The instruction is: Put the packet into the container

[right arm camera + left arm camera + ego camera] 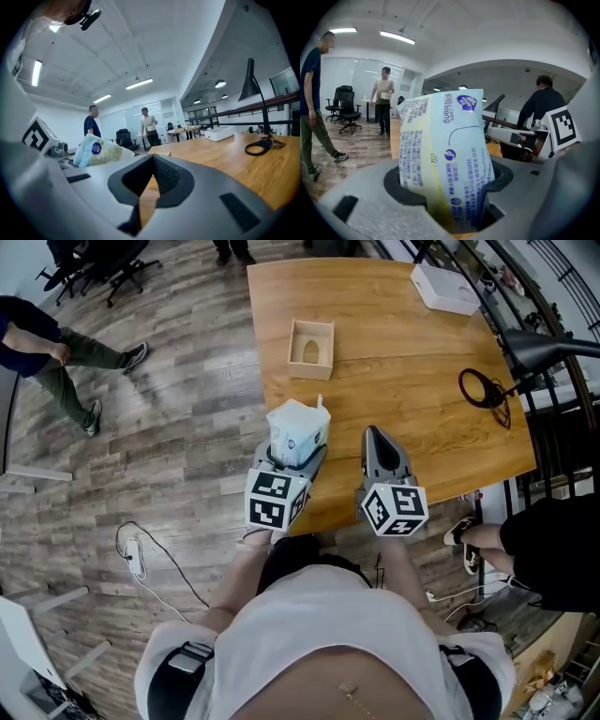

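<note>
A white, pale-yellow and blue printed packet (298,434) stands upright between the jaws of my left gripper (294,461), which is shut on it over the table's near edge. In the left gripper view the packet (445,154) fills the gap of the left gripper (447,183), with both pads pressing its sides. The container, a small open wooden box (311,348), sits empty on the wooden table (403,362), farther out and a little right of the packet. Beside the left one, my right gripper (378,441) has its jaws shut to a point with nothing in them (152,161).
A white box (445,287) lies at the table's far right corner. A coiled black cable (483,390) and a black lamp (544,348) are at the right edge. A person (56,352) stands on the floor to the left, another (553,540) at the right.
</note>
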